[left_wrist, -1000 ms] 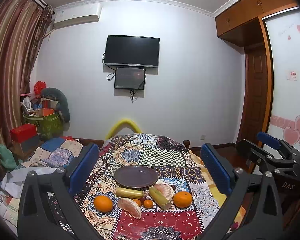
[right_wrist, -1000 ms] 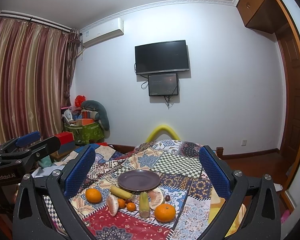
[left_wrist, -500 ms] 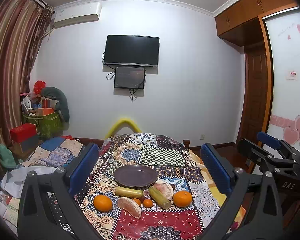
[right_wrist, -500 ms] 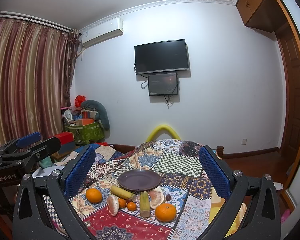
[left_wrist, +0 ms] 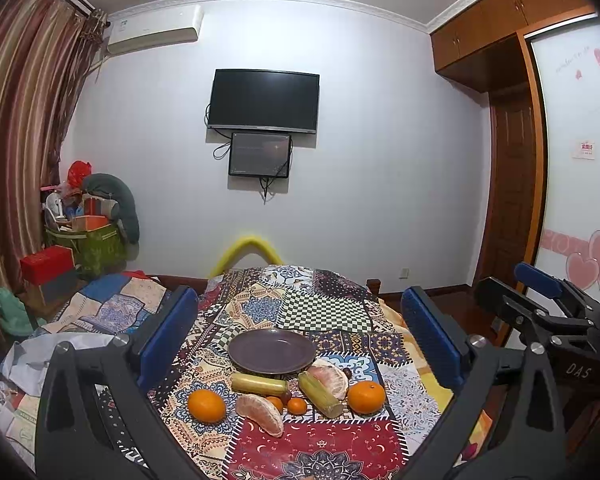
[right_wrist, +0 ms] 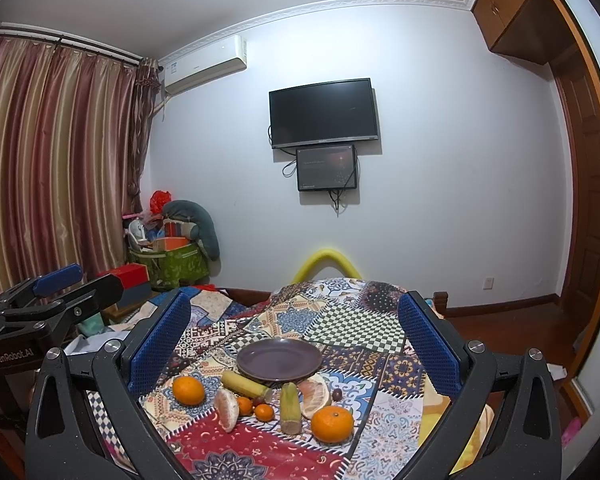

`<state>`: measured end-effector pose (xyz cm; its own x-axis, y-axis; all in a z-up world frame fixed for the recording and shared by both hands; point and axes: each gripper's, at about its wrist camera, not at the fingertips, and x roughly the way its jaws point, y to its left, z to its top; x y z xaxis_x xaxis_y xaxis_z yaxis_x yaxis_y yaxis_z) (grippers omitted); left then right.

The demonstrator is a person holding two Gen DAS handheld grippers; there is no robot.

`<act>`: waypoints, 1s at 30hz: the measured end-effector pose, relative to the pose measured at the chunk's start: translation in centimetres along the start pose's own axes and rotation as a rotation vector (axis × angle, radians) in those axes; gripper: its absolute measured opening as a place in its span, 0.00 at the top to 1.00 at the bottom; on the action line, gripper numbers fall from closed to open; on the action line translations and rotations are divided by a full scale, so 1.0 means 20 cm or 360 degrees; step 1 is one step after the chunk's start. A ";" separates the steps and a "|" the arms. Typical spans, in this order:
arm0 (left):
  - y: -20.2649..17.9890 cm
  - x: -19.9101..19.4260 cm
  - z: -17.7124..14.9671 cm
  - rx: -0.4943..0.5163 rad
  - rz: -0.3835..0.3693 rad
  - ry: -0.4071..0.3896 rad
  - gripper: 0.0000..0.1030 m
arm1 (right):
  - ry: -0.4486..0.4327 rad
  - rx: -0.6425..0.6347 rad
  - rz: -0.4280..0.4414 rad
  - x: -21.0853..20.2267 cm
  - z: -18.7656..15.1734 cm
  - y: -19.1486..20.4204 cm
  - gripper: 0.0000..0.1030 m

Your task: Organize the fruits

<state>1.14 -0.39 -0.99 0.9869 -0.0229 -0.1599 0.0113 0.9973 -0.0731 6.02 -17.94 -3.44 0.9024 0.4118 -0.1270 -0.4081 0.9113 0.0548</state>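
A patchwork cloth (left_wrist: 324, 312) in red, blue, cream and green-and-white checks is covering the surface at the centre of the frame. A dark purple plate (left_wrist: 272, 351) is sitting on it, below it two orange oranges (left_wrist: 206, 405) (left_wrist: 366, 397), yellow-green cane pieces (left_wrist: 259, 384) and pale pink pomelo segments (left_wrist: 260, 414). Blue pads are lining the black fingers (left_wrist: 168, 336). At left, curtains (right_wrist: 56, 160) are hanging in maroon and gold stripes.

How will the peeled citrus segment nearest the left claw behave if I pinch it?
The peeled segment looks soft and membrane-skinned, so a firm pinch may crush it. Probably light. It lies on its curved side on the patchwork cloth, so a nudge might rock rather than roll it.
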 end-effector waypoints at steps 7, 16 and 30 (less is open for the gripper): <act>0.02 0.02 -0.01 -0.0004 0.0007 0.0018 0.00 | 0.0016 -0.0005 -0.0005 0.02 -0.02 0.01 0.00; 0.09 0.16 -0.09 0.0003 0.0066 0.0130 0.00 | 0.0177 0.0029 -0.0040 0.18 -0.10 -0.06 0.00; 0.39 0.59 -0.39 -0.0089 0.0212 0.0541 0.10 | 0.0614 0.0045 -0.0137 0.54 -0.40 -0.23 0.00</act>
<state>11.67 6.55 -11.17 0.8691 0.0756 -0.4889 -0.1318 0.9879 -0.0816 16.64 -17.76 -13.08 0.8127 0.3076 -0.4949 -0.3245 0.9443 0.0541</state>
